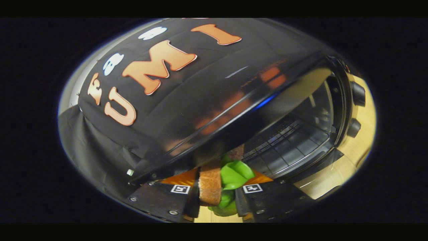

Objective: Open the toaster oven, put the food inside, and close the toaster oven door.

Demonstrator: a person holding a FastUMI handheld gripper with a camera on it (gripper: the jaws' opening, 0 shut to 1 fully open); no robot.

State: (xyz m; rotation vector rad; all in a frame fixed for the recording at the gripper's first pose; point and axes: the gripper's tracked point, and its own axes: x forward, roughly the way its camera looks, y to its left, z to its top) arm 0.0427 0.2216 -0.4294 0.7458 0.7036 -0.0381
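Nearest the camera, the jaws (pixel 215 195) were clamped on the food (pixel 219 180), one finger pressing each side of it. What they held looked like a sandwich: a brown slice of bread (pixel 210 185) stood on edge against one finger, and a green leafy piece (pixel 235 174) bulged against the other. It sat squarely between the jaws, its far end poking out just ahead of the fingertips, where a darker brown bit showed above the green. Each finger carried a small square marker (pixel 180 189) near its tip. Below the food, a strip of pale wooden table (pixel 214 219) showed through the gap.

Just beyond the food, the oven (pixel 301 130) stood on that table with its mouth open. Its wire rack (pixel 284 142) lay flat inside, ahead of the jaws and off to one side, and the food had not yet reached it. A glossy black top (pixel 214 97) of the oven loomed over the jaws and the sandwich. Two dark knobs (pixel 356 110) sat on the oven's front panel beside the opening, one above the other. More table (pixel 357 147) ran past the knobs. Farthest off hung the booth's black cloth wall (pixel 100 140).
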